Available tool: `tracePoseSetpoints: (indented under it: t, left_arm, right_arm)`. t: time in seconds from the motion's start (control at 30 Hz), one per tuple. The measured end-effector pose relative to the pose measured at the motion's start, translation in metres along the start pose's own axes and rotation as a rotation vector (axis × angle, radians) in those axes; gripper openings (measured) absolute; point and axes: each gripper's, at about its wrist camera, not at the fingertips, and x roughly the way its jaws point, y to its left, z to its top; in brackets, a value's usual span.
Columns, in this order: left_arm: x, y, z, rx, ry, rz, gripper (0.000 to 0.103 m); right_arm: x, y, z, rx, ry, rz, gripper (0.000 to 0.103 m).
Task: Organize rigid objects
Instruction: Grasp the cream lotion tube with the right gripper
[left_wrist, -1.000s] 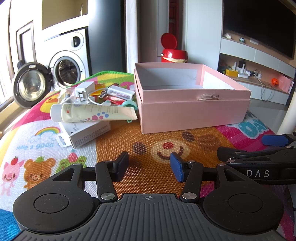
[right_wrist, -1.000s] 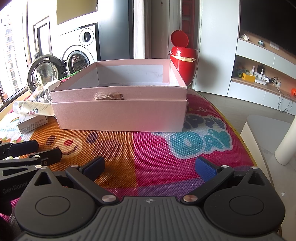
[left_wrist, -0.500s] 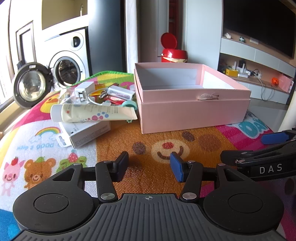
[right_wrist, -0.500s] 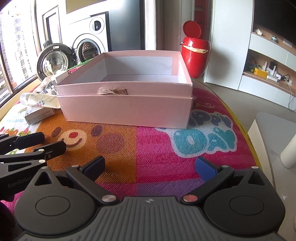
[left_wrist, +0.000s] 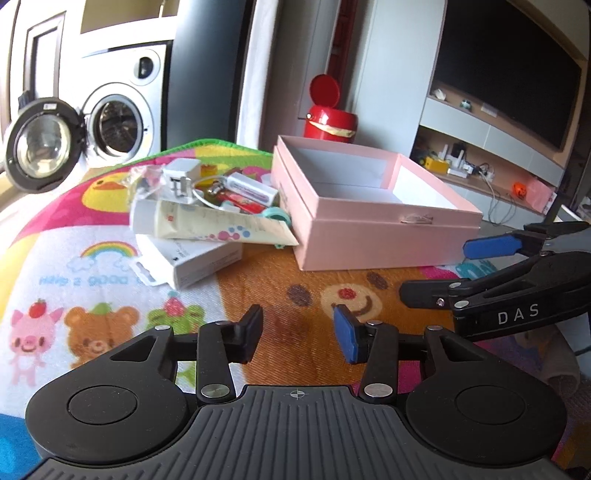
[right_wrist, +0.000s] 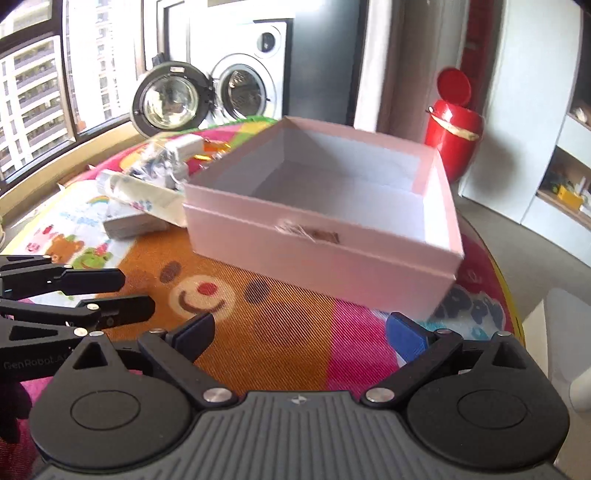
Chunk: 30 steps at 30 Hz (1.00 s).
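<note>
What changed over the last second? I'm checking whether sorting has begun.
Nothing was picked up or released. The right gripper rose and turned left toward the pile; its view now looks down into the empty pink box. The left gripper also shifted. Both stayed open; box and pile lie as before.

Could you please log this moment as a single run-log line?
phase: approach | left gripper: open, empty | right gripper: open, empty | pink box: empty | item pile: untouched, left of box
</note>
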Motion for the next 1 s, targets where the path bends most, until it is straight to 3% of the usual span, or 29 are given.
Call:
tracePoseSetpoints:
  t: [0.17, 0.27, 0.4, 0.6, 0.73, 0.8, 0.87, 0.93, 1.0]
  left_arm:
    - [-0.044, 0.077, 0.021, -0.147, -0.096, 0.158, 0.046]
    - [-0.058, 0.116, 0.026, -0.231, -0.122, 0.202, 0.046]
    - [-0.061, 0.140, 0.027, -0.285, -0.124, 0.202, 0.046]
    - [-0.059, 0.142, 0.020, -0.296, -0.106, 0.123, 0.046]
    - [-0.054, 0.134, 0.014, -0.257, -0.086, 0.042, 0.046]
    - [-0.050, 0.128, 0.010, -0.232, -0.074, 0.014, 0.046]
    - [-0.048, 0.123, 0.007, -0.223, -0.061, 0.006, 0.045]
    - [-0.047, 0.120, 0.006, -0.230, -0.058, 0.005, 0.045]
    - [-0.050, 0.121, 0.006, -0.237, -0.061, 0.012, 0.045]
  right_arm:
    - [-0.010, 0.057, 0.051, -0.242, -0.173, 0.107, 0.098]
    - [0.005, 0.088, 0.081, -0.339, -0.188, 0.196, 0.098]
    - [0.052, 0.121, 0.118, -0.372, -0.100, 0.262, 0.095]
    - [0.115, 0.128, 0.133, -0.235, 0.130, 0.317, 0.093]
    - [0.114, 0.119, 0.121, -0.157, 0.200, 0.358, 0.094]
    - [0.109, 0.116, 0.114, -0.088, 0.261, 0.445, 0.095]
    - [0.104, 0.115, 0.106, -0.032, 0.319, 0.533, 0.085]
    - [0.101, 0.113, 0.096, 0.000, 0.362, 0.558, 0.070]
    - [0.095, 0.107, 0.088, 0.015, 0.340, 0.541, 0.046]
